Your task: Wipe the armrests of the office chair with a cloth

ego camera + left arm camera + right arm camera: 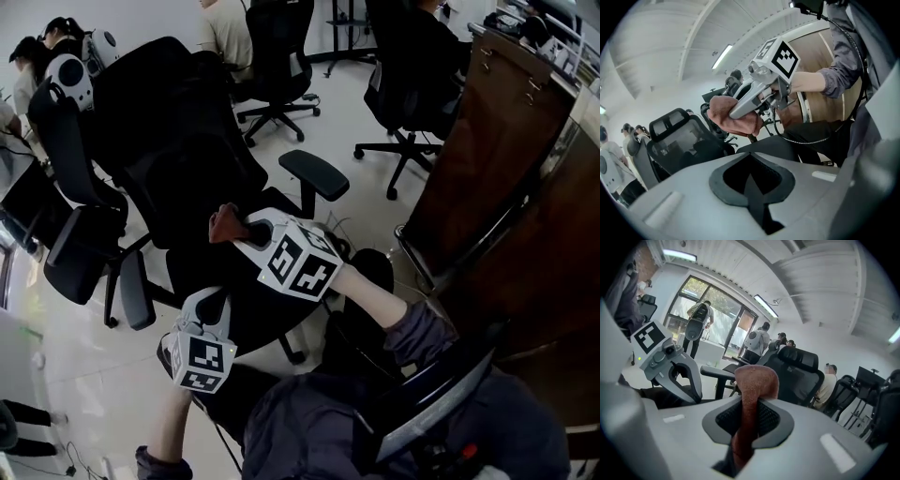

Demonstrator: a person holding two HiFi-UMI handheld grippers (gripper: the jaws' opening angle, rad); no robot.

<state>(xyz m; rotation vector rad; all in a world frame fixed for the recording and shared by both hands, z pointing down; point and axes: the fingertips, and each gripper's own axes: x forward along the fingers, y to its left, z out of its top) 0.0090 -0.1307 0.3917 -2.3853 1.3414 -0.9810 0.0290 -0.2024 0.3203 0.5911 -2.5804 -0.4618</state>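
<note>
Holding the cloth (225, 223) clamped in your right gripper (246, 231) jaws above the office chair (187, 169) seat | left gripper (208, 309) jaws closed, empty | cloth apart from the armrest (314, 173) | wiping likely not begun; armrests left.

The head view is dim. A bright window (719, 301) shines past the right gripper (747, 420). Edges bend, corners go black.

cloth (756, 380): fuzzy terry | chair back (677, 140): black mesh | cabinet (487, 141): glossy wood
</note>
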